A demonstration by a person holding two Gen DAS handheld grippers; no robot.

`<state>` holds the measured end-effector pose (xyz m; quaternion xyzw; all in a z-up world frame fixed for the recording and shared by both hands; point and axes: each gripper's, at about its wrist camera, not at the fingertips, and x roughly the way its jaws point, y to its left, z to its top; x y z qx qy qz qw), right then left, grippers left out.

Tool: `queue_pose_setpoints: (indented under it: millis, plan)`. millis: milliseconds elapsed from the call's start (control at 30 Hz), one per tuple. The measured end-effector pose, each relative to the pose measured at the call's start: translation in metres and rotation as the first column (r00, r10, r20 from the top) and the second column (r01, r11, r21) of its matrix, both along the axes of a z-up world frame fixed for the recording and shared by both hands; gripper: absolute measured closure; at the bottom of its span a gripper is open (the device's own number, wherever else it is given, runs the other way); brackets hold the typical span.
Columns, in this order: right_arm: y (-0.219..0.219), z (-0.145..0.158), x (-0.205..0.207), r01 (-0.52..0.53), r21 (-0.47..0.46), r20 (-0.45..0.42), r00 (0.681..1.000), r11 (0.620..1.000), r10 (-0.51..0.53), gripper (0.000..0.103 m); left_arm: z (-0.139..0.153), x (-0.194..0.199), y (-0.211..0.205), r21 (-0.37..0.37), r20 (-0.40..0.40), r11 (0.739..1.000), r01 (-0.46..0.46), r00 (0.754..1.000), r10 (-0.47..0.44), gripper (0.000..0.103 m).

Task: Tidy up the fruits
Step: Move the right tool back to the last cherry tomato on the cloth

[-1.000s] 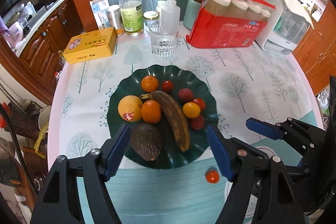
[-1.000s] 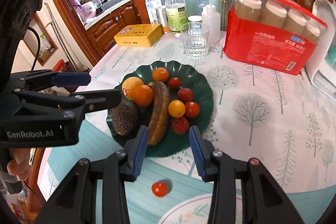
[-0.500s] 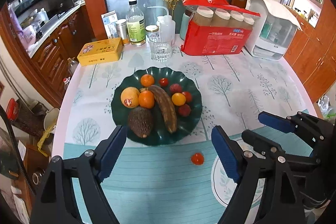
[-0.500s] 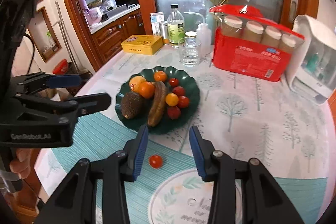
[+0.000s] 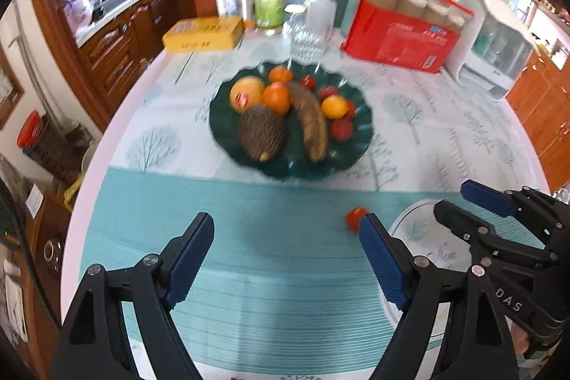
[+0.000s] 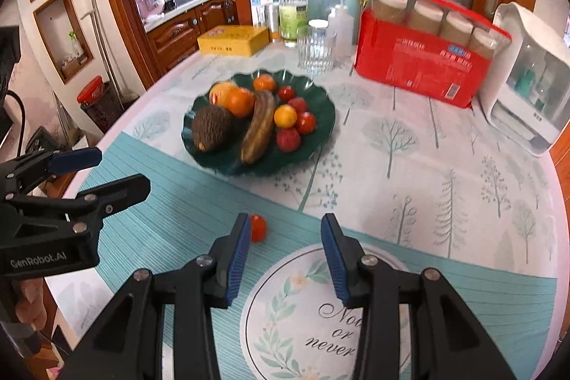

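On the worktop the plate holds the fruit, banana in the middle. A tomato lies apart on the mat before it. Behind stand a glass, tin left, box right.

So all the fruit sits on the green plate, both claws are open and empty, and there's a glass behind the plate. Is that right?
Not quite. One small red tomato lies off the green plate, on the teal mat close to the right claw, as the right wrist view shows. The rest holds: the left claw and right claw are open and empty, and the glass stands behind the plate.
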<state>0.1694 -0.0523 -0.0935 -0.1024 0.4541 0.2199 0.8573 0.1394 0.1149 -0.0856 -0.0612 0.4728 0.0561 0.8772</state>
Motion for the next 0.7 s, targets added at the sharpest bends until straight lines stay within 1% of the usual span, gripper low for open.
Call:
queue_pose_setpoints:
  millis: [200, 300, 500, 700]
  plan:
    - [0.014, -0.029, 0.001, -0.007, -0.005, -0.054, 0.999, 1.0, 0.006, 0.062, -0.04, -0.002, 0.011, -0.025, -0.049, 0.998, -0.05, 0.998, 0.048, 0.02]
    - [0.023, -0.044, 0.003, -0.011, -0.011, -0.081, 0.997, 1.0, 0.01, 0.062, -0.058, 0.0, 0.015, -0.053, -0.078, 0.997, -0.064, 0.995, 0.06, 0.02]
    - [0.037, -0.066, 0.012, -0.006, -0.037, -0.105, 0.994, 0.999, 0.002, 0.062, -0.078, 0.005, 0.023, -0.06, -0.101, 0.995, -0.073, 0.993, 0.067, 0.02]
    - [0.048, -0.082, 0.023, 0.01, -0.046, -0.128, 0.992, 0.999, -0.016, 0.062, -0.089, 0.013, 0.035, -0.095, -0.121, 0.992, -0.085, 0.99, 0.073, 0.02]
